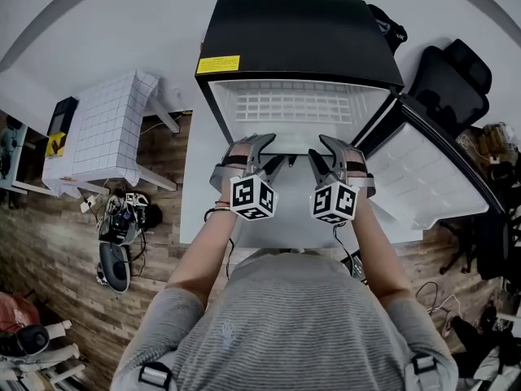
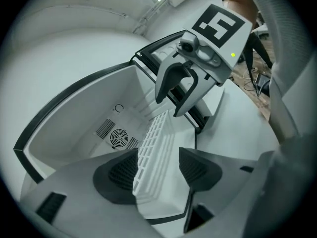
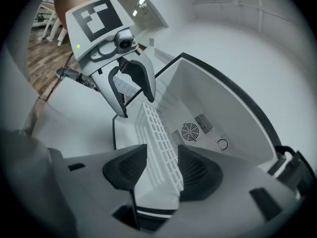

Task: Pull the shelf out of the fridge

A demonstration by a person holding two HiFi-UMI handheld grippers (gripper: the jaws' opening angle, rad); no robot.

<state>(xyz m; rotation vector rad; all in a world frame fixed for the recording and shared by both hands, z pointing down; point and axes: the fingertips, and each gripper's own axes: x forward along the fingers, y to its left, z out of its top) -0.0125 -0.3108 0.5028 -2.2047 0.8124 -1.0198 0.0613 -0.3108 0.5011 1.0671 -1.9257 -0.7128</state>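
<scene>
A black mini fridge (image 1: 301, 31) stands in front of me with its door (image 1: 423, 169) swung open to the right. Inside lies a white grid shelf (image 1: 297, 104), its front edge at the fridge opening. My left gripper (image 1: 269, 155) and right gripper (image 1: 324, 155) are side by side at that front edge. In the left gripper view the shelf (image 2: 156, 148) runs between the wide jaws of the left gripper (image 2: 158, 170), with a gap at one pad. The right gripper (image 3: 161, 170) likewise straddles the shelf (image 3: 158, 143) with its jaws wide. Each view shows the other gripper (image 2: 169, 105) (image 3: 136, 105) over the shelf.
A round fan vent (image 2: 119, 138) sits in the fridge's back wall. A white tiled table (image 1: 110, 129) stands to the left, a black office chair (image 1: 452, 80) behind the open door. Cables and gear (image 1: 122, 218) lie on the wooden floor at the left.
</scene>
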